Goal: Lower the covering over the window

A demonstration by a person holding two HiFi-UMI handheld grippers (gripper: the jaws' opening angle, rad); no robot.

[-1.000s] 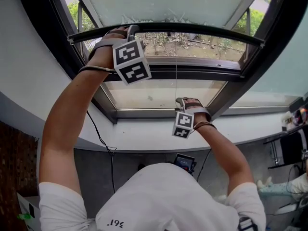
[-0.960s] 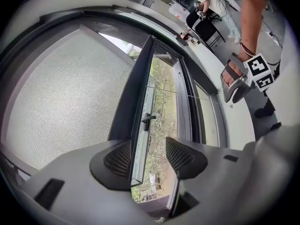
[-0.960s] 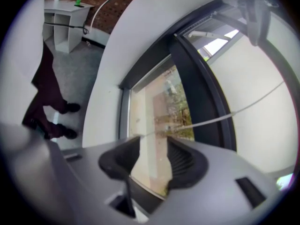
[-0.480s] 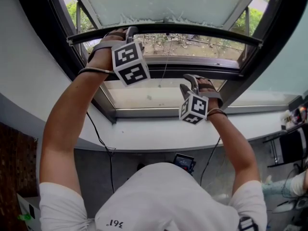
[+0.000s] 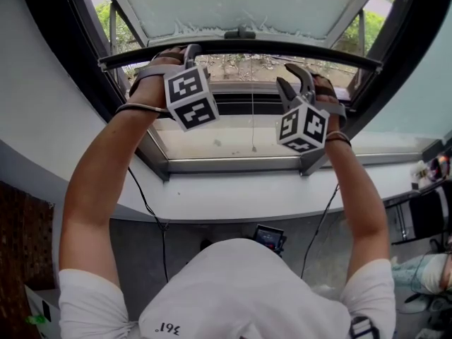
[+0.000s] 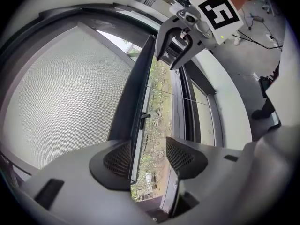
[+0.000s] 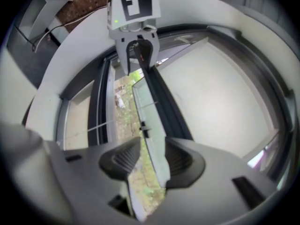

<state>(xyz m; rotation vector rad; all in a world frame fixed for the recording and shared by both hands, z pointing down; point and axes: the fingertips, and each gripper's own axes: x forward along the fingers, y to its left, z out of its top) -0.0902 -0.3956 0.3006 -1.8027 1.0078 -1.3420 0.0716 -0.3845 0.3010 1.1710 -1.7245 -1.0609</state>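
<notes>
Left hand-held gripper point(image 6: 149, 157) straddles the blind's bottom bar point(image 5: 233, 44) near its left end. Its jaws are spread wide, and garden shows between the bar and one pad, so you aren't clamped yet. Your right hand-held gripper point(image 7: 152, 159), also spread, takes the bar's edge between its jaws farther right. Two holds should draw the blind point(image 5: 240, 6), covering only the window's top, down level.

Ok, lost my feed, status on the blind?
Left gripper open, right gripper open, jaws straddling the bottom bar. Blind partly down. Only a thin cord hangs below.
</notes>
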